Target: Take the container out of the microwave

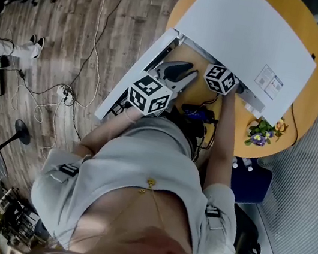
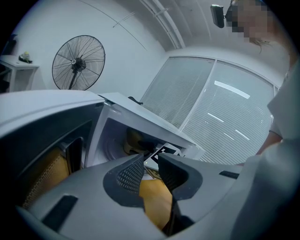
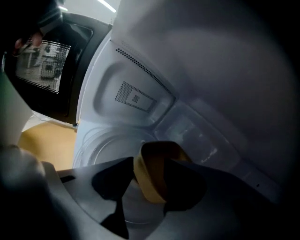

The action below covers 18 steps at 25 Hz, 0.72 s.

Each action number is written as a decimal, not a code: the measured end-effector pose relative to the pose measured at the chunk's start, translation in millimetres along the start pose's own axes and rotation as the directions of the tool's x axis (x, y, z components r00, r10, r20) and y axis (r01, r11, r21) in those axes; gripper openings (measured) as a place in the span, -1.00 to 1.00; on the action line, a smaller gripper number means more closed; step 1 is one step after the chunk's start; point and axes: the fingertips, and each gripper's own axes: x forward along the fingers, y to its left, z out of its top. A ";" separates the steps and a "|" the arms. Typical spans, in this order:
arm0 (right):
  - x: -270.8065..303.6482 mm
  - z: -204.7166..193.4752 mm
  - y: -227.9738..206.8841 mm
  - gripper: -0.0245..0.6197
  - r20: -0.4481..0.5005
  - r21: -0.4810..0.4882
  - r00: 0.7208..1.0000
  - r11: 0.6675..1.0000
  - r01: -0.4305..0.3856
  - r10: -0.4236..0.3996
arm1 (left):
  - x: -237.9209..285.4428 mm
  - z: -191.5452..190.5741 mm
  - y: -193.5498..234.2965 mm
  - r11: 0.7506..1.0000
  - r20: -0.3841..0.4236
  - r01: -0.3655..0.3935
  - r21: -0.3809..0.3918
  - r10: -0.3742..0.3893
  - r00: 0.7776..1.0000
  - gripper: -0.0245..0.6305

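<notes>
**Straddling the container inside the microwave**

Between the spread jaws of the right tongs [image 3: 153, 165] stands the tan container [image 3: 146, 180], right at the tips; the pads seem not to press on it yet. Its inside is too dark to read. Beneath and beyond lies the turntable [image 3: 101, 150] of the microwave [image 3: 136, 98]. Outside the cavity, over the desk [image 2: 152, 201], the left tongs [image 2: 151, 159] hover parted and empty, farther from the container.
</notes>
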 end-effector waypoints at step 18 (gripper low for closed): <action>-1.0 -5.0 3.5 -0.76 -0.052 -0.077 0.999 0.997 0.014 -0.018 | -2.3 -1.6 0.8 1.000 0.001 -0.005 -0.015 0.005 1.000 -0.62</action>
